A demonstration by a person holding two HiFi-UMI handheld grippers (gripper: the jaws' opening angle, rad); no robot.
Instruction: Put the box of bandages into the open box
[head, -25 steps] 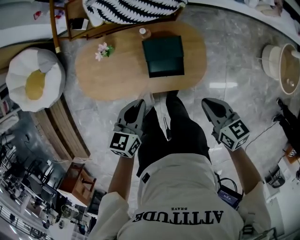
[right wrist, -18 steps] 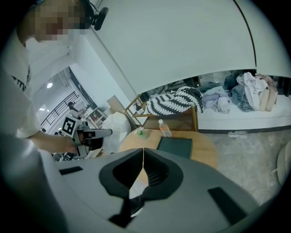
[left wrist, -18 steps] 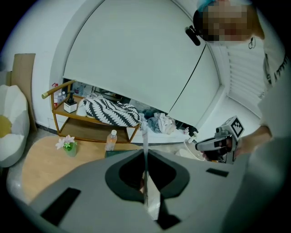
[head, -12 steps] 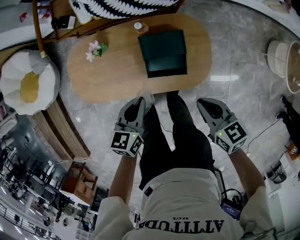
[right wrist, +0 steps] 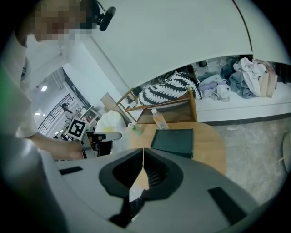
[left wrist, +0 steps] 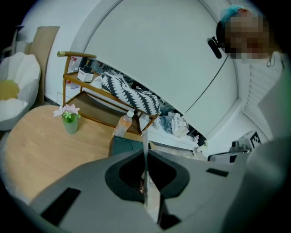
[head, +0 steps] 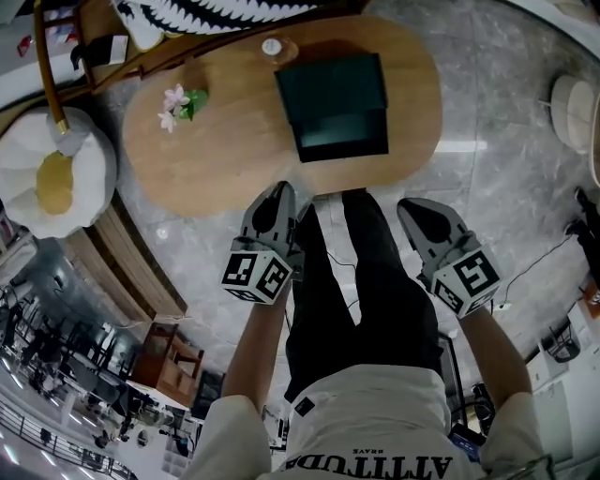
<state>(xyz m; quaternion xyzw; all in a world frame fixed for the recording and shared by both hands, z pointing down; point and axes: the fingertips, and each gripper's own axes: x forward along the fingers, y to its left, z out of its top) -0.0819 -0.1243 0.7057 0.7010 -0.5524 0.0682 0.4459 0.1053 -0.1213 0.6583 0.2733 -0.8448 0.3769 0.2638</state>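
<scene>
A dark green open box [head: 333, 103] lies on the oval wooden table [head: 216, 159], with its lid folded back; it also shows as the green box [left wrist: 125, 144] and the box [right wrist: 173, 140]. I see no box of bandages in any view. My left gripper [head: 279, 194] hangs shut and empty over the floor just short of the table's near edge, beside the person's black trouser leg. My right gripper [head: 419, 212] is level with it on the other side of the legs, jaws together, holding nothing. The left gripper's jaws [left wrist: 144, 136] and the right gripper's jaws [right wrist: 143, 151] meet in a thin line.
A plastic bottle [head: 272, 47] and a small flower pot [head: 178, 101] stand on the table. Behind it is a wooden shelf with a striped cloth [head: 216, 14]. A fried-egg cushion [head: 52, 173] and a slatted bench [head: 127, 258] stand at the left. Cables [head: 553, 258] trail at the right.
Both grippers have sunk a little. The left one has rolled, so that its marker cube shows a second face. The table and green box now look larger and nearer.
</scene>
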